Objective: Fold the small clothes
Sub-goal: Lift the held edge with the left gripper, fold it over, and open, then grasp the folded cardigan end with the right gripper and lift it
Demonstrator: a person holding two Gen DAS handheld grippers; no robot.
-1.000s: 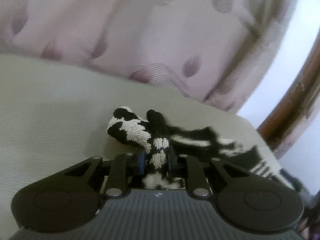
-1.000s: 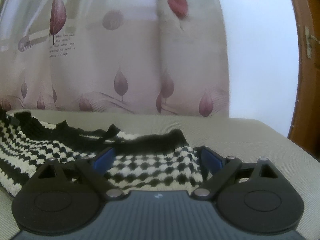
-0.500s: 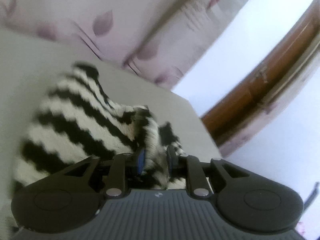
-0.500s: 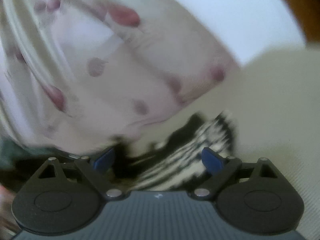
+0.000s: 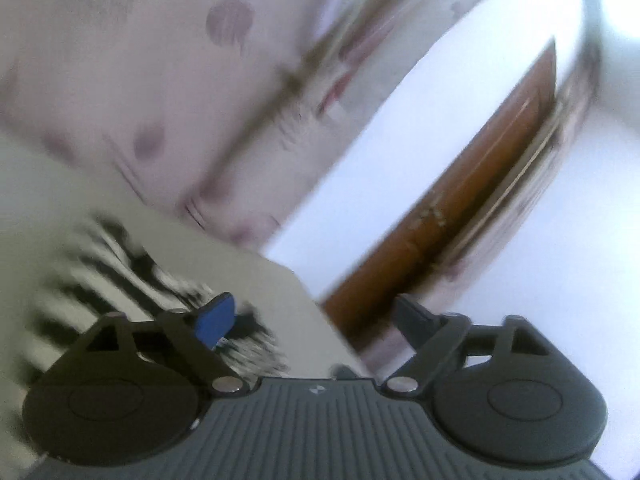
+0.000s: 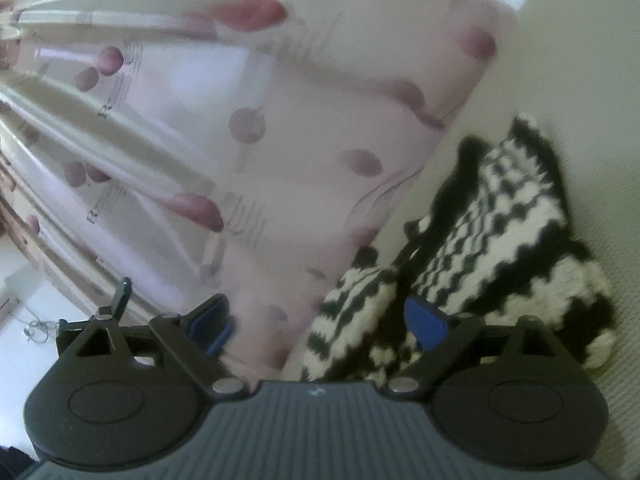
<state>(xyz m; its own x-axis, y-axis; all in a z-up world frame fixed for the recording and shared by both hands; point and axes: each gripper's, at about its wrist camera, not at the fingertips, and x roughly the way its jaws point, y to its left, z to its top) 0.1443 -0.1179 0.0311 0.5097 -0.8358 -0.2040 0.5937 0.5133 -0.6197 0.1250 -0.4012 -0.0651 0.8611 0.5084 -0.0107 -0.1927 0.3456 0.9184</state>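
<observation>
Closest in the left wrist view, the left gripper [image 5: 316,312] has just been opening and its jaws now stand wide apart with nothing between them; the blue pad of one finger [image 5: 214,320] shows at about eight o'clock. Just beyond that finger, toward nine o'clock, the black-and-white knitted garment [image 5: 120,280] lies on the pale cushioned surface [image 5: 248,276], blurred, no longer pinched by the pads. The surface's corner ends near the middle of the view. Past it, at two o'clock, runs a brown wooden door frame [image 5: 472,216], and from ten to twelve o'clock hangs a pink curtain with dark leaf prints [image 5: 180,92].

In the right wrist view, which is strongly tilted, the right gripper [image 6: 316,320] also has its jaws spread, both blue pads bare. The folded knit [image 6: 500,232] lies from three to five o'clock, a smaller striped flap nearest the right-hand finger [image 6: 424,320] and the larger bulk behind it. Whether that pad brushes the wool I cannot tell, but nothing is clamped. Farther off, the same leaf-printed curtain fills everything from nine to one o'clock.
</observation>
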